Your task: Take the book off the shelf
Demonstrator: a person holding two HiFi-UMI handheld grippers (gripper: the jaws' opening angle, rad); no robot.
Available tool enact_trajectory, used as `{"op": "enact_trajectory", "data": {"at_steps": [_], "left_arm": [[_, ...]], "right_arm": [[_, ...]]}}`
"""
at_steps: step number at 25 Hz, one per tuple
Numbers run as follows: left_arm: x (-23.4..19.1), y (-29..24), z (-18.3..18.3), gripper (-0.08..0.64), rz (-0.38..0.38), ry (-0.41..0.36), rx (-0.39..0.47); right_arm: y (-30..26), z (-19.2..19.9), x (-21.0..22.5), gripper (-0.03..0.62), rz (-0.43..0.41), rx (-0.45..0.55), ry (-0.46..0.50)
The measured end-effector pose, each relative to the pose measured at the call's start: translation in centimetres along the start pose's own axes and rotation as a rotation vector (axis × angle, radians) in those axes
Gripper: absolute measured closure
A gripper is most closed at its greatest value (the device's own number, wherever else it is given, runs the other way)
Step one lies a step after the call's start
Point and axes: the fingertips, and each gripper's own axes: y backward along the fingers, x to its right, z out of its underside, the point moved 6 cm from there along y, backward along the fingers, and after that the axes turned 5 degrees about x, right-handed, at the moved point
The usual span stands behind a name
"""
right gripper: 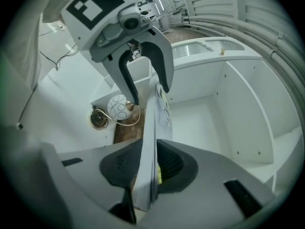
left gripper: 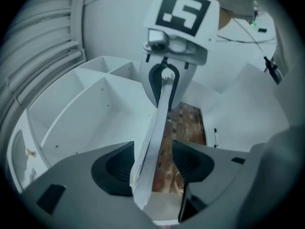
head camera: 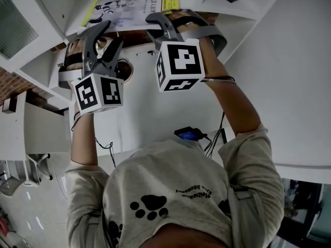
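White shelf unit (right gripper: 224, 109) with bare open compartments fills the background, a strip of brown brick (left gripper: 187, 128) showing behind it. The book (head camera: 129, 6), thin and soft-covered with a grey illustrated front and a yellow band along its edge, is raised at the top of the head view, in front of the shelving and above the person's lifted arms; whether it touches any board cannot be told. The right gripper (right gripper: 147, 168) pinches it: both dark pads press flat on the covers, the pages standing edge-on between them. At the other end the left gripper (left gripper: 157, 166) has its jaws spread, the book's corner hanging between them, close by the left pad and clear of the right one. Each gripper faces the other across the book, the marker cubes (head camera: 178, 65) turned toward the head camera. Below them, the person's pale shirt (head camera: 170, 190) carries a black paw print, and dark cables trail down the white wall beside it.
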Motion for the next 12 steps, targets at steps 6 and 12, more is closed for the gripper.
{"op": "enact_trajectory", "data": {"at_steps": [6, 12], "left_arm": [[0.2, -3.1, 1.1, 0.304, 0.050, -0.254, -0.115], [0.5, -5.6, 1.5, 0.359, 0.066, -0.314, -0.140]], "right_arm": [[0.2, -0.1, -0.1, 0.503, -0.002, 0.013, 0.014], [0.6, -0.1, -0.2, 0.503, -0.007, 0.016, 0.023]]}}
